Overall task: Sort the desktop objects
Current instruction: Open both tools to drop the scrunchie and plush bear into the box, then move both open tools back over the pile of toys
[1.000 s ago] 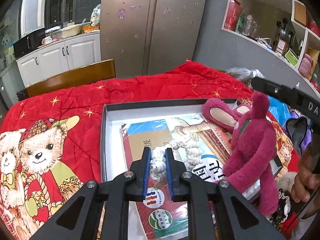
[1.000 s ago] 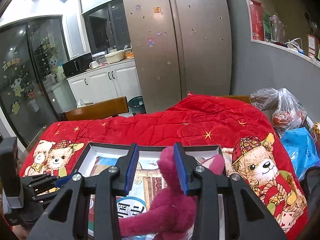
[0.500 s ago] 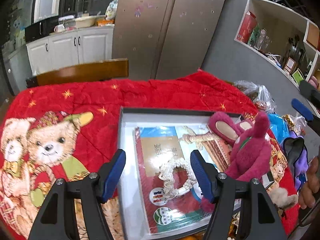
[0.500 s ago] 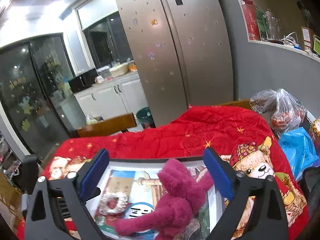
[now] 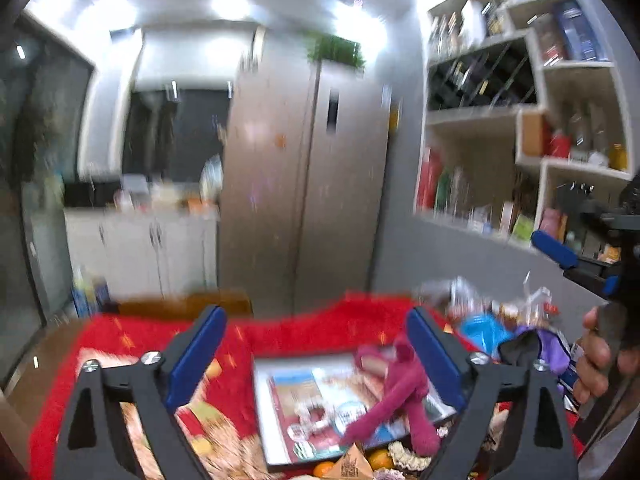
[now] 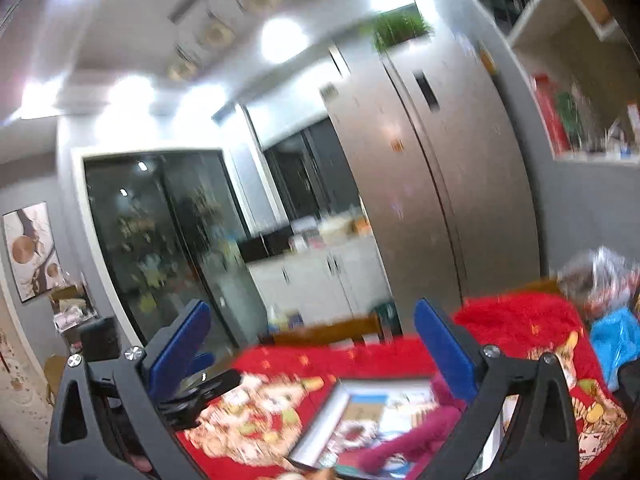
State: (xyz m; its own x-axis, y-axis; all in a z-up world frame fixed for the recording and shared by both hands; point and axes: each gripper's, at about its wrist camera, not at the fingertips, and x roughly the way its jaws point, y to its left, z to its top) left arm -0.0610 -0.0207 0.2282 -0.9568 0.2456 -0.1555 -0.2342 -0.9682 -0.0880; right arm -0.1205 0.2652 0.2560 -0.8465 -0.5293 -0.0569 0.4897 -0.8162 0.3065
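A shallow white box (image 5: 261,400) lies on the red bear-print quilt (image 5: 132,332). In it are a booklet (image 5: 298,390), a white rope ring (image 5: 316,416) and a pink plush toy (image 5: 404,392) draped over its right side. My left gripper (image 5: 314,320) hangs well above the box, its jaws opening wide with nothing between them. My right gripper (image 6: 312,312) is also high and open, empty. It shows at the right edge of the left wrist view (image 5: 560,254), held by a hand (image 5: 596,364). The box (image 6: 320,420) and plush (image 6: 404,440) sit low in the right wrist view.
Plastic bags (image 5: 484,332) and a purple cloth (image 5: 544,344) crowd the quilt's right side. Oranges (image 5: 376,458) and a paper wrapper lie at the near edge. A wooden chair (image 6: 332,332) stands behind the table, a fridge (image 5: 304,200) beyond, shelves (image 5: 520,120) at right.
The left gripper let go of the rope ring and the right let go of the plush. Both opened wide, rose and tipped up toward level; the box now sits low in both views.
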